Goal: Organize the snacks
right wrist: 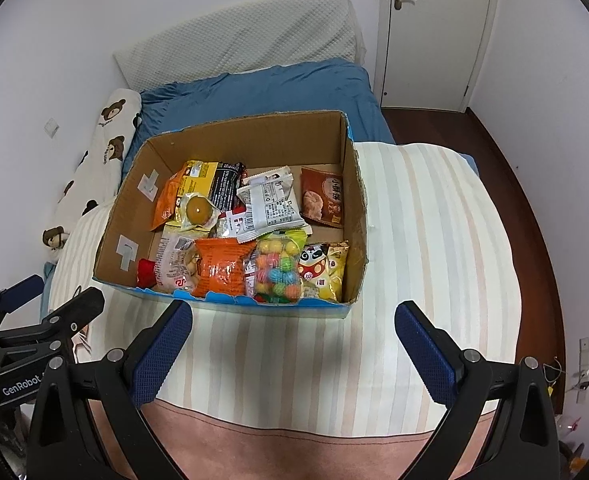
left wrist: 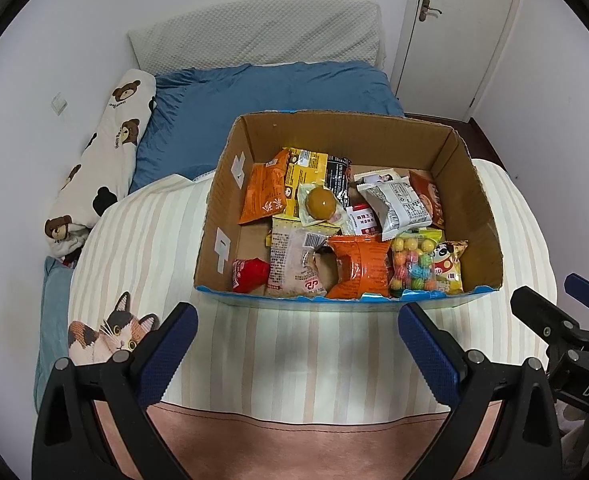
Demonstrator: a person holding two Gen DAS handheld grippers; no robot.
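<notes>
Two tools (left wrist: 297,322) (right wrist: 293,320) open, snacks (left wrist: 350,224) in box (left wrist: 226,216)

Black plastic grippers with blue ribbed pads, one in each hand.

The left gripper (left wrist: 298,344) is built of matte black angular arms, each carrying a round silver screw head near the joint, and its fingers (left wrist: 166,356) are faced with dark blue pads of fine knurled texture. The right gripper (right wrist: 294,344) has the same make: black triangular arms, silver screws, blue textured pads on its fingers (right wrist: 426,356). Seen from the side in the other view, each body shows more small screws along black linkage bars; one bears white lettering "GenRobot", the other white letters "DAS", cut off at the edge.
</notes>
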